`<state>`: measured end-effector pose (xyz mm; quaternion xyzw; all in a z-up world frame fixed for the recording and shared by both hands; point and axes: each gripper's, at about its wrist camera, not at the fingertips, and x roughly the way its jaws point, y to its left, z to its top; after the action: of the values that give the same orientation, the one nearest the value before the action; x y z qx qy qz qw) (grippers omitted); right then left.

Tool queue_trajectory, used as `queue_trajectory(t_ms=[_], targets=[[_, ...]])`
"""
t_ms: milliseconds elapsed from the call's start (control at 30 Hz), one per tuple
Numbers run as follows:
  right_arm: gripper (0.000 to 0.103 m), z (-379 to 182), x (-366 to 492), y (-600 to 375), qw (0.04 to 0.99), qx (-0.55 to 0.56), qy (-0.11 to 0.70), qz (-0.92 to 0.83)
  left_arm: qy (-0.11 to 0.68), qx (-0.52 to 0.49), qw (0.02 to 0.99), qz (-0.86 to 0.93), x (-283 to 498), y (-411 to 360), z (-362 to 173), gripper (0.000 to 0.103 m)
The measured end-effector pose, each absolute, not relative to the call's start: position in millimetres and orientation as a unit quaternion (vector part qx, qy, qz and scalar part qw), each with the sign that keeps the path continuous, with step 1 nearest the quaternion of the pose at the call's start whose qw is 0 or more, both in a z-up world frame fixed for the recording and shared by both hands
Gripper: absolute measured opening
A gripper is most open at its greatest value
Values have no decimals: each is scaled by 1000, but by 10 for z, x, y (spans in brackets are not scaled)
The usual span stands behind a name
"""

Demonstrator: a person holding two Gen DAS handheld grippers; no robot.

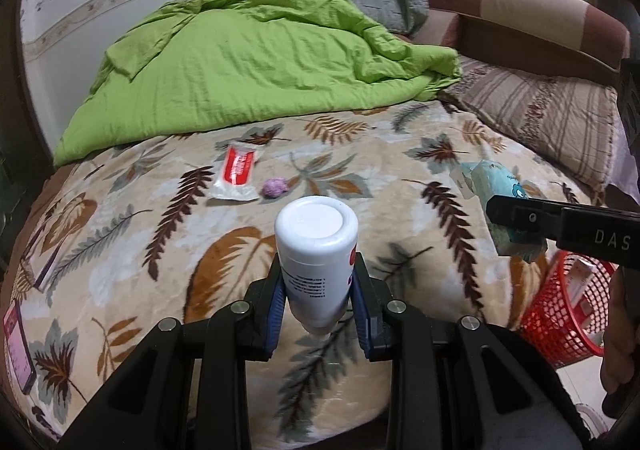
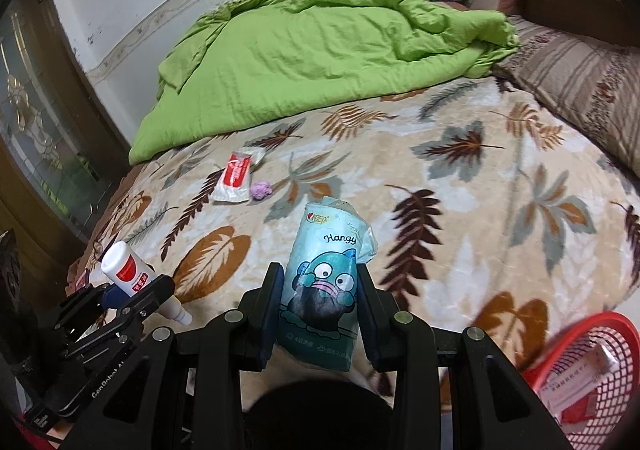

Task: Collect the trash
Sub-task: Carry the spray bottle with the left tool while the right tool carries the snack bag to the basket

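Both claws tilt downward over the bed, left claw [image 1: 318, 286] clamping a white bottle [image 1: 316, 250], right claw [image 2: 318, 302] a tissue pack [image 2: 326, 282].

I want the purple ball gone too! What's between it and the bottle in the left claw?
Nothing: only bare leaf-print blanket separates purple ball and bottle, in the left wrist view.

The red basket [image 2: 592, 382] is cut off by the picture's edge.

Evenly lit, soft indoor light, weak shadows beneath fingers [image 1: 362, 302]; strongly bowed and dark-vignetted at edges, slightly blurred far beyond fingertips.
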<state>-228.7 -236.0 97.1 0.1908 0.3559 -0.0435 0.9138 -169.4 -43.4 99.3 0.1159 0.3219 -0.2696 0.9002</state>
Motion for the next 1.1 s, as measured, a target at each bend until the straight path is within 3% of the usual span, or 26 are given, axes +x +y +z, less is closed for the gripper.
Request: queue_trajectory(t_ms=[400, 833, 1100], targets=[[37, 991, -3134, -3093, 898, 253, 338, -126, 317, 137, 861, -374, -2020, -945, 1178, 29], [38, 867, -4255, -3932, 858, 330, 317, -234, 369, 153, 728, -557, -2599, -2101, 1247, 29], [41, 665, -4557, -4179, 840, 361, 314, -256, 391, 190, 673, -598, -2991, -2740, 1029, 29]])
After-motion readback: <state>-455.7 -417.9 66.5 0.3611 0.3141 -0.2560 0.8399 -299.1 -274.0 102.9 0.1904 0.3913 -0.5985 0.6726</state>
